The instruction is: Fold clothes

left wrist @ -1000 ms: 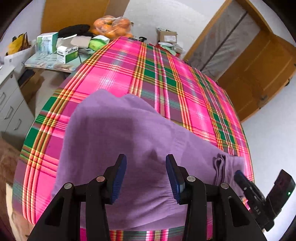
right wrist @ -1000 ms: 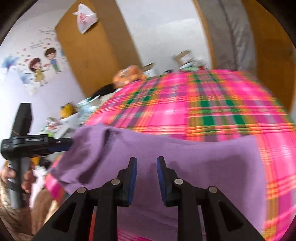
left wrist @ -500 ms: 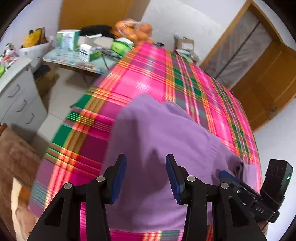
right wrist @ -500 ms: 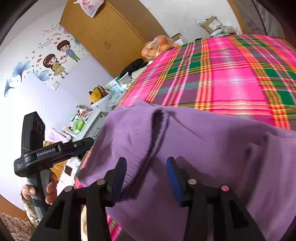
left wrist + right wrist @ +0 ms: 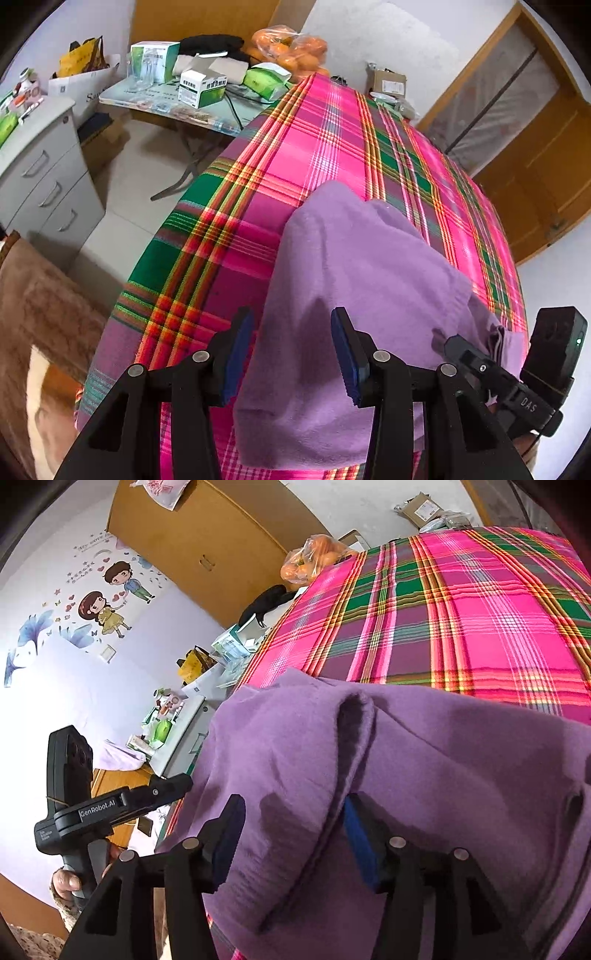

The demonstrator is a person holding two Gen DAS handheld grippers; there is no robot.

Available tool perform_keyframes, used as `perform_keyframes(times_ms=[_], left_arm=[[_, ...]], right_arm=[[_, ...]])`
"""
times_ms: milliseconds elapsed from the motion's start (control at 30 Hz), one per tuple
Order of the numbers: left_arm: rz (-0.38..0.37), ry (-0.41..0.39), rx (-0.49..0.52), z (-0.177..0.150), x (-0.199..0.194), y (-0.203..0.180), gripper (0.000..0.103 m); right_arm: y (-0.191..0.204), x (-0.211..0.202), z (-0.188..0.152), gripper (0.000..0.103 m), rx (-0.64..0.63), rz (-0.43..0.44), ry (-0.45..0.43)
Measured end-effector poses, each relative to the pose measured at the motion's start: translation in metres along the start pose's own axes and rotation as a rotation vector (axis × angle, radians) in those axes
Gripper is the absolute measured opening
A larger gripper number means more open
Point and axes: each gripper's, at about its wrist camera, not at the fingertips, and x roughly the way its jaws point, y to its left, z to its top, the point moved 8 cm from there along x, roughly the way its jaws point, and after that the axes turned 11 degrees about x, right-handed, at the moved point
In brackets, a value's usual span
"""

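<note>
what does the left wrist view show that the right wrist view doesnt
Only the left wrist view: the grey drawer cabinet front, the brown blanket, the wooden door and the right gripper seen from the side.
Only the right wrist view: cartoon wall stickers, the wardrobe and a hand holding the left gripper.
Both: the purple garment on the plaid cloth, and the bag of oranges.
</note>
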Motion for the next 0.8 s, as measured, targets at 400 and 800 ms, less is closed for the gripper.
perform_keyframes(times_ms=[400, 800], left_arm=[[-0.028, 0.040, -0.006, -0.003, 0.012, 0.001, 0.046], [-0.038, 0.015, 0.001, 0.001, 0.006, -0.006, 0.046]], right_arm=[[0.004, 0.017, -0.001, 0.019, 0.053, 0.063, 0.042], [0.021, -0.020, 0.005, 0.016, 0.012, 0.116, -0.033]])
